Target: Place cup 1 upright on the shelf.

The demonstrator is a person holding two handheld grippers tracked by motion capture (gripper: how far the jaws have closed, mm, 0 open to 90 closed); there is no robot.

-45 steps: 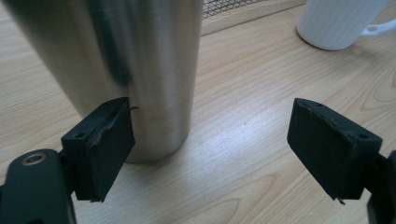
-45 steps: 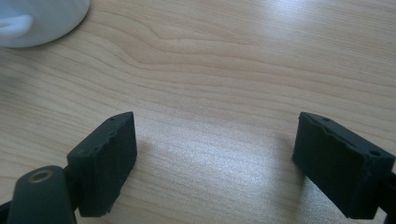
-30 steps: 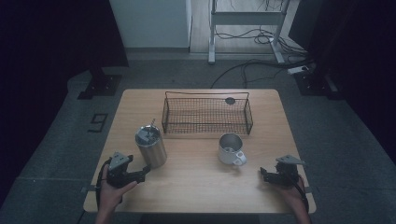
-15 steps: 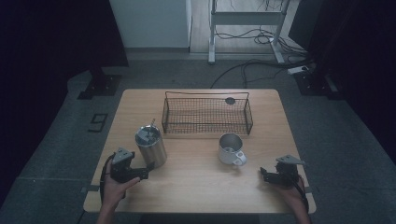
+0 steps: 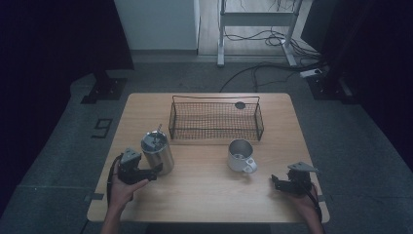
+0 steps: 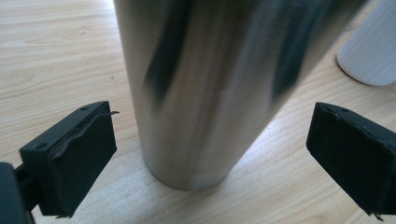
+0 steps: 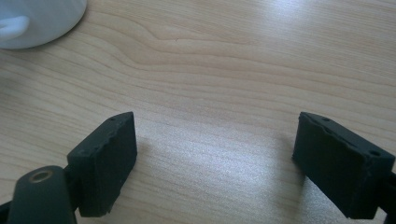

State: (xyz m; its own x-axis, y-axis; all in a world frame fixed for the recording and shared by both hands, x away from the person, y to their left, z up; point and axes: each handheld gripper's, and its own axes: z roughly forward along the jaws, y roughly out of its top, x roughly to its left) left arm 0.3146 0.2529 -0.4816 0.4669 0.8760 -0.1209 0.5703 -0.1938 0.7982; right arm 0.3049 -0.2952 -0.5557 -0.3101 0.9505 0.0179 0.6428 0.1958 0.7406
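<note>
Two grippers are on the table [image 5: 204, 195]; the left gripper [image 5: 155, 170] is the working one. Its jaws have just been opening and now stand spread wide, one either side of the steel tumbler [image 5: 157, 152], with a clear gap at each pad and no contact in the left gripper view. Tumbler [image 6: 210, 88] stands upright, long axis vertical, directly ahead of the jaws, on the left half of the table in front of the wire basket [image 5: 215, 119]. White mug [image 5: 240, 155] sits well apart to the right. Right gripper [image 5: 274, 181] rests near the front right edge, jaws apart over bare wood, gripping nothing. Left hand is much the nearer. Judgement: closing squarely should seat the grasp low on the wall.
</note>
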